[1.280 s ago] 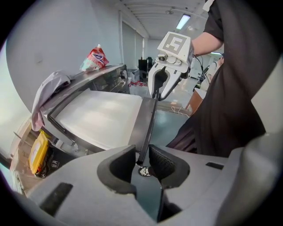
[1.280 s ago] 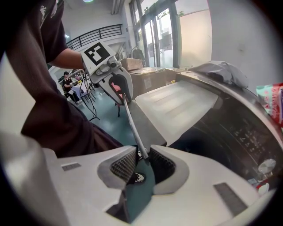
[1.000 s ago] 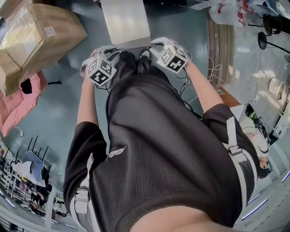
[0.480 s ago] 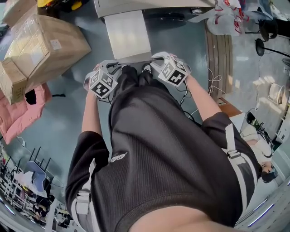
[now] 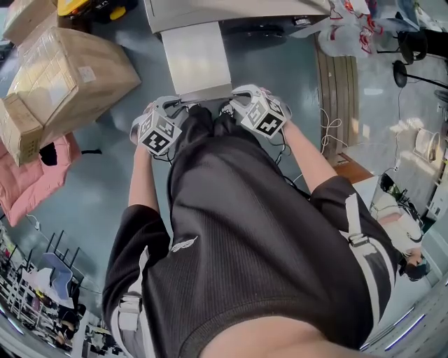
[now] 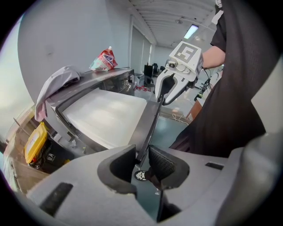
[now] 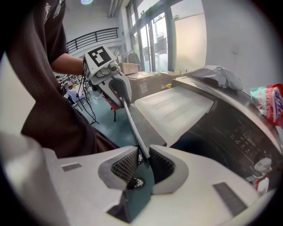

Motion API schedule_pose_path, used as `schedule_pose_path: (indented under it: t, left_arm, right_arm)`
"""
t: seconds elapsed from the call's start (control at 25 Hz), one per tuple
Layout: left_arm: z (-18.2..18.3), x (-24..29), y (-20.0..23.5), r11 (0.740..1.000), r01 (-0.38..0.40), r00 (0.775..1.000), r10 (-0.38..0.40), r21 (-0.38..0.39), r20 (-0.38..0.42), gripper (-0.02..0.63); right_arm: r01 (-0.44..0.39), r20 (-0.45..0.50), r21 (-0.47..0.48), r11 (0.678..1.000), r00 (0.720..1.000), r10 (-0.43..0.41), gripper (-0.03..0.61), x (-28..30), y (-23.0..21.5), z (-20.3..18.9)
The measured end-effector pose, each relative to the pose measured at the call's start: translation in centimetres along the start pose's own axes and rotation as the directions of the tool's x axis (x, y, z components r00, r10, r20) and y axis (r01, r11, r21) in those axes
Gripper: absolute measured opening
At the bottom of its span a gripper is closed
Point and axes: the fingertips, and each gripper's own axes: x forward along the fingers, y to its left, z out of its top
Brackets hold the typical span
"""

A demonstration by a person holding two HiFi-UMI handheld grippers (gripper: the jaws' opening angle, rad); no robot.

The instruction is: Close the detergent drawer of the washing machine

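Observation:
The washing machine's point(image 5: 231, 8) white drawer point(image 5: 196, 59) stands pulled out toward me, and a grey front lip point(image 5: 203, 93) ends it. My left gripper point(image 5: 173, 106) grips the left end of that lip. In the left gripper view the grey lip point(image 6: 149, 121) runs down between the pads of my left gripper point(image 6: 142, 161). My right gripper point(image 5: 234, 105) holds the lip's right end, and in the right gripper view the thin edge point(image 7: 132, 126) is pinched inside my right gripper point(image 7: 143, 162). Each gripper view shows the other gripper along the same edge.
Cardboard boxes point(image 5: 63, 66) and a pink cloth point(image 5: 31, 175) lie on the floor at the left. A wooden pallet point(image 5: 339, 63) and cables point(image 5: 297, 150) are at the right. A grey cloth point(image 6: 55, 86) and a detergent bag point(image 6: 104, 59) rest on the machine's top.
The head view has shifted, so more of the machine's top shows at the upper edge. Both grippers stay on the drawer's front lip, hardly moved.

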Motion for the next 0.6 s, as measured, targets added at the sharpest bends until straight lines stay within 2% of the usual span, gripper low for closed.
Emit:
schedule_pose_path:
  t: [0.6]
  left_arm:
    - [-0.3,0.6,1.9,1.000,-0.003,1.000,0.003,-0.008,-0.005,0.098]
  right_arm:
    - [0.031,0.008,0.034,0.999,0.999,-0.032,0.084,0.7,-1.7,0.6]
